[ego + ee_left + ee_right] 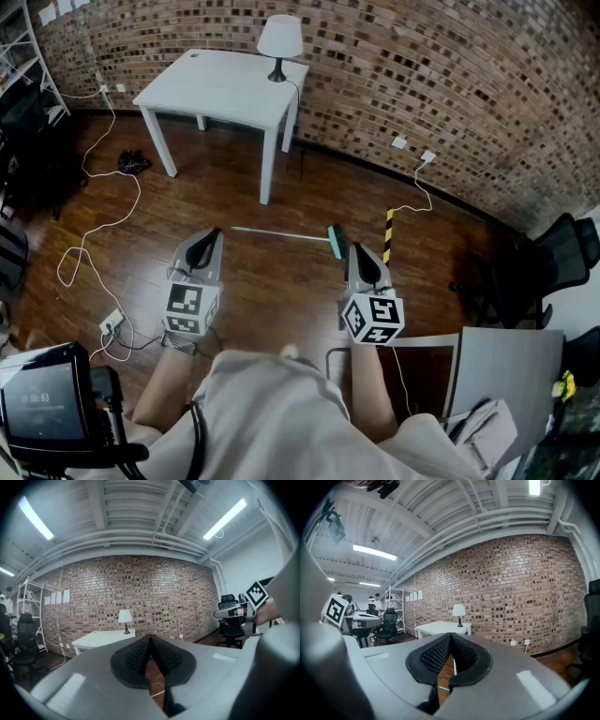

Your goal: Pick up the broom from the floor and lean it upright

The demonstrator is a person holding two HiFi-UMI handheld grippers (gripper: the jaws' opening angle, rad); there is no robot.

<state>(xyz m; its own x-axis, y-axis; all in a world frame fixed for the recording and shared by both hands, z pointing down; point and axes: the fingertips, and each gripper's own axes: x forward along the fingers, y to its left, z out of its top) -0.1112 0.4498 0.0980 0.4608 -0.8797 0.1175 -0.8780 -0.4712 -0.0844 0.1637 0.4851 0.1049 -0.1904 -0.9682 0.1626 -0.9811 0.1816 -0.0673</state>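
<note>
Screen (pixel 42 405) shows blurred timer digits; broom (pixel 291 234) lies flat on wooden floor (pixel 281 291).

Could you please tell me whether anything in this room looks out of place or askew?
Yes: the broom lies flat on the wooden floor in front of the white table, rather than standing upright against something. Nothing else looks spilled or broken.

head view: steeply down at floor (pixel 281 281) | gripper views: near-level, facing brick wall (pixel 140 592) | shared: white table (pixel 225 89)
</note>
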